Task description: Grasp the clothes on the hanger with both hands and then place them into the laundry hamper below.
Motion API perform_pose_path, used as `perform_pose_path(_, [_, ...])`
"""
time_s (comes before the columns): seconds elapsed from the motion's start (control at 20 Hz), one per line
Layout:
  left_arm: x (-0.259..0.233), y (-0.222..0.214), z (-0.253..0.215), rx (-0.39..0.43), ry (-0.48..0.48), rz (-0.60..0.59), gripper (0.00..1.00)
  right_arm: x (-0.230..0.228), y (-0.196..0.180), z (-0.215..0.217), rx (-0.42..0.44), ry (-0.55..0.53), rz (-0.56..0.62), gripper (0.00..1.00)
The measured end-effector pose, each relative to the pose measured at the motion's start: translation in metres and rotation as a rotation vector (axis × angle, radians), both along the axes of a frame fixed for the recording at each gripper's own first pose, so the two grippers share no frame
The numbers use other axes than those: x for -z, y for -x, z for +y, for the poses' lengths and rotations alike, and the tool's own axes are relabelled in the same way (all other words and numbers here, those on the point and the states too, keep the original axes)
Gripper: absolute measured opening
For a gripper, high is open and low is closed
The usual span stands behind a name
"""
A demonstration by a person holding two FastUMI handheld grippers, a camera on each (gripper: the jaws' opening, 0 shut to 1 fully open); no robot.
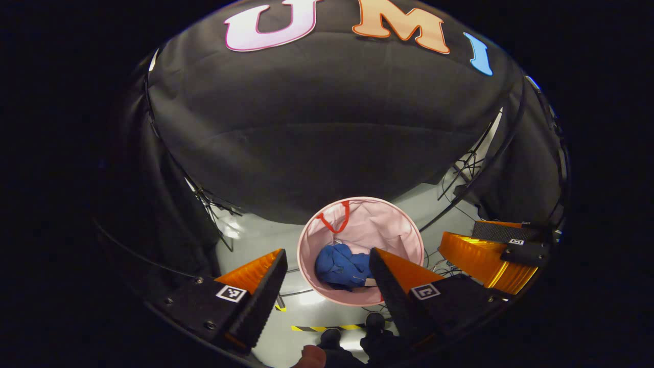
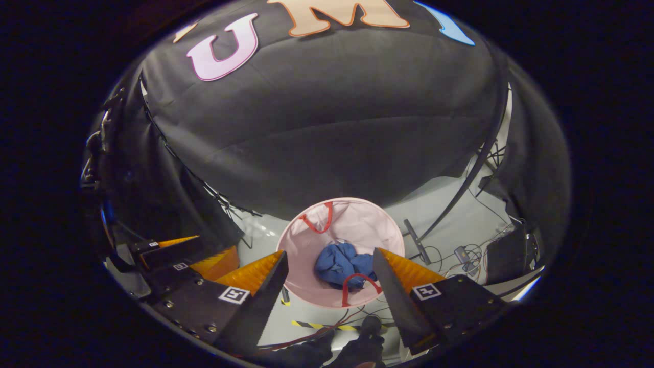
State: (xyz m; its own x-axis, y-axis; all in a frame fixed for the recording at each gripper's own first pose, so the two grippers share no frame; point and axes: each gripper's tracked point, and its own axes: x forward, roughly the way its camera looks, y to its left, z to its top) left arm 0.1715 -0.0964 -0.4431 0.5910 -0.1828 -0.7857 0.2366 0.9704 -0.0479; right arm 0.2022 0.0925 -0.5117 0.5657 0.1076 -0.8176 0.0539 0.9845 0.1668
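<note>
A round pink laundry hamper (image 1: 388, 225) with red handles stands on the pale floor below me. A crumpled blue garment (image 1: 341, 266) lies inside it at the bottom. My left gripper (image 1: 327, 286) hangs above the hamper, open, nothing between its fingers. In the right gripper view the same hamper (image 2: 306, 245) and blue garment (image 2: 340, 265) sit between the fingers of my right gripper (image 2: 329, 286), which is also open and empty. The right gripper appears at the far right of the left gripper view (image 1: 490, 255); the left one sits at the lower left of the right gripper view (image 2: 179, 260).
Black cloth walls close the booth behind and beside the hamper. Cables and a small box (image 2: 462, 253) lie on the floor at the right. A yellow-black tape strip (image 1: 327, 327) marks the floor in front of the hamper, near dark shoes (image 1: 352, 335).
</note>
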Motion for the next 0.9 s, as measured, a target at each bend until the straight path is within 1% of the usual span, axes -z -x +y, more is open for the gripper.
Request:
perform_pose_path(0.1, [-0.01,0.012,0.0,-0.004,0.036,0.003,1.0,-0.009,0.009,0.002,0.008,0.011,-0.011,1.0])
perform_pose_path(0.15, [-0.018,0.013,-0.001,-0.01,0.06,-0.016,1.0,-0.017,0.011,0.006,-0.007,0.014,-0.03,1.0])
perform_pose_path(0.35, [-0.042,0.034,0.012,0.026,0.086,-0.048,1.0,-0.054,0.029,0.008,-0.004,0.107,-0.095,1.0])
perform_pose_path(0.55, [-0.076,0.047,0.022,0.051,0.107,-0.101,1.0,-0.091,0.041,0.022,0.03,0.117,-0.172,1.0])
perform_pose_path(0.65, [-0.096,0.051,0.027,0.057,0.111,-0.143,0.98,-0.108,0.048,0.024,0.04,0.117,-0.209,1.0])
perform_pose_path(0.9, [-0.135,0.066,0.029,0.035,0.157,-0.205,0.98,-0.149,0.069,0.015,0.046,0.139,-0.262,1.0])
